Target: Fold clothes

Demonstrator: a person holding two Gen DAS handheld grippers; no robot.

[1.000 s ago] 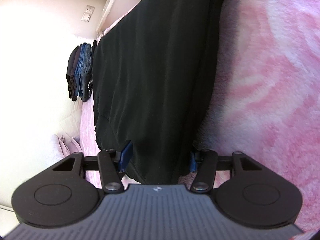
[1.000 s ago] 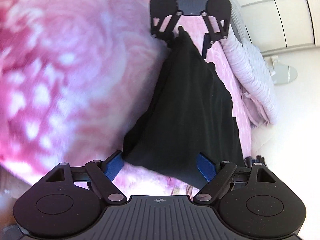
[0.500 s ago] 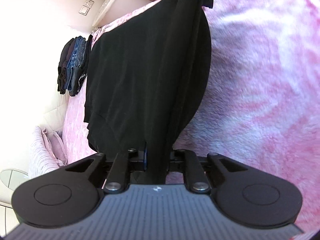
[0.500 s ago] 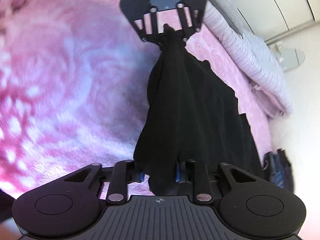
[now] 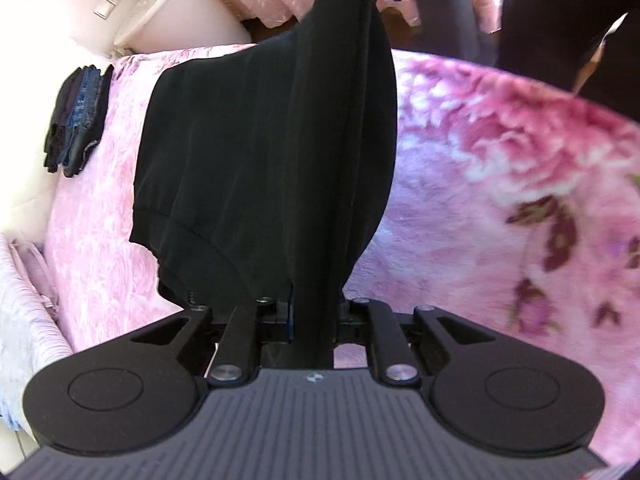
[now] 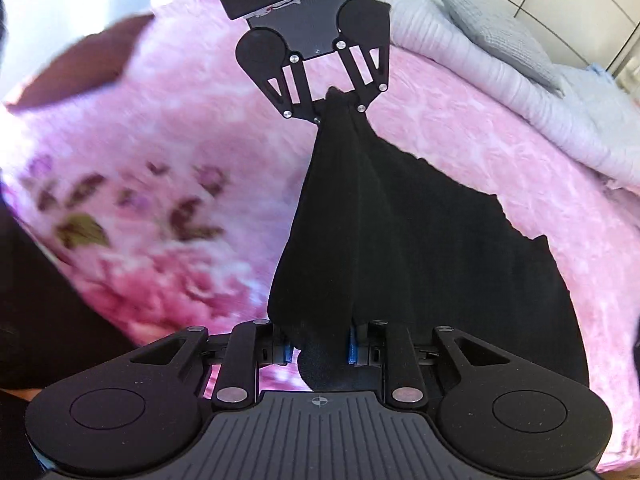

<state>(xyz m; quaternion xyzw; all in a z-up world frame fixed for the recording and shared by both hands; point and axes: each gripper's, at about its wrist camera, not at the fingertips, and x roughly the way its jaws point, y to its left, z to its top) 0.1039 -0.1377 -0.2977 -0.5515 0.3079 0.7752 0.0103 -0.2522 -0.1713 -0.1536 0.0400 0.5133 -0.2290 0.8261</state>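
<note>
A bed fills the scene, covered by a fluffy pink floral blanket [image 5: 500, 128], with a pale wall and a wall switch [image 5: 108, 2] far on the left. At the far left of the bed lies a small stack of folded dark and blue clothes [image 5: 76, 116]. Just right of it my black garment [image 5: 248, 152] spreads over the blanket, its lower part resting on the bed while one edge is lifted taut between my two grippers. My left gripper [image 5: 314, 316] has its fingers closed tight on a bunched strip of that garment, which runs straight away from me and up out of the top of the left wrist view. From my right wrist view, a purple-pink patch of the blanket sits on the left, my right gripper [image 6: 320, 344] pinches the near end of the same black fold between its blue-padded fingers [image 6: 353, 346], and a pale grey ribbed quilt [image 6: 500, 68] lies bunched along the far right.
</note>
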